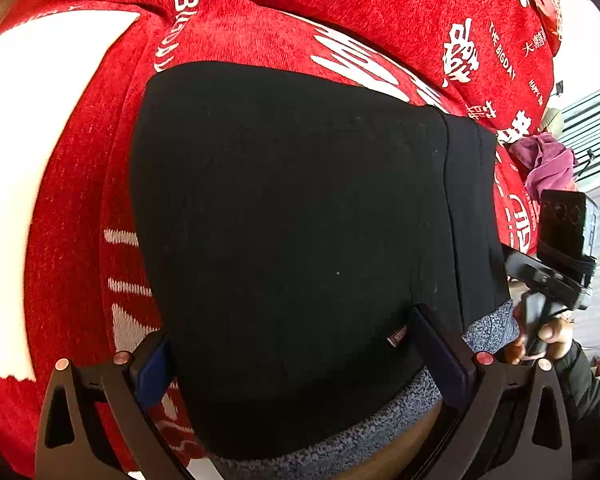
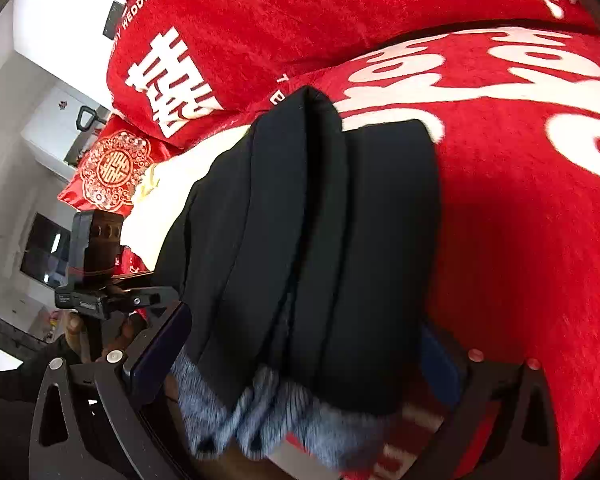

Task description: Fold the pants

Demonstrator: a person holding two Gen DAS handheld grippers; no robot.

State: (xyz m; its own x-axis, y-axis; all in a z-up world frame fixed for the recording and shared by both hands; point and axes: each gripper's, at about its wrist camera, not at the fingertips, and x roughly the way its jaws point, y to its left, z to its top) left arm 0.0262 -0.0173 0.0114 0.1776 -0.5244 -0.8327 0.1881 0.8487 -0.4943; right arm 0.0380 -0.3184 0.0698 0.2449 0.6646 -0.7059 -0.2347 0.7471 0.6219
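The black pants (image 1: 292,240) lie folded into a thick stack on a red bedspread (image 1: 80,200), their grey fleece lining (image 1: 488,324) showing at the near edge. My left gripper (image 1: 292,356) has its fingers spread wide on both sides of the stack's near end. In the right wrist view the pants (image 2: 320,248) show several folded layers with the lining (image 2: 268,412) bunched at the near end. My right gripper (image 2: 300,344) also straddles that end with its fingers wide apart. Each gripper shows in the other's view: the right one (image 1: 556,276), the left one (image 2: 100,288).
The red bedspread (image 2: 520,220) has white lettering and covers the bed. A red embroidered pillow (image 2: 108,168) and a cream cloth (image 2: 156,200) lie at the left. A purple garment (image 1: 548,160) lies at the right edge. White walls and furniture stand beyond the bed.
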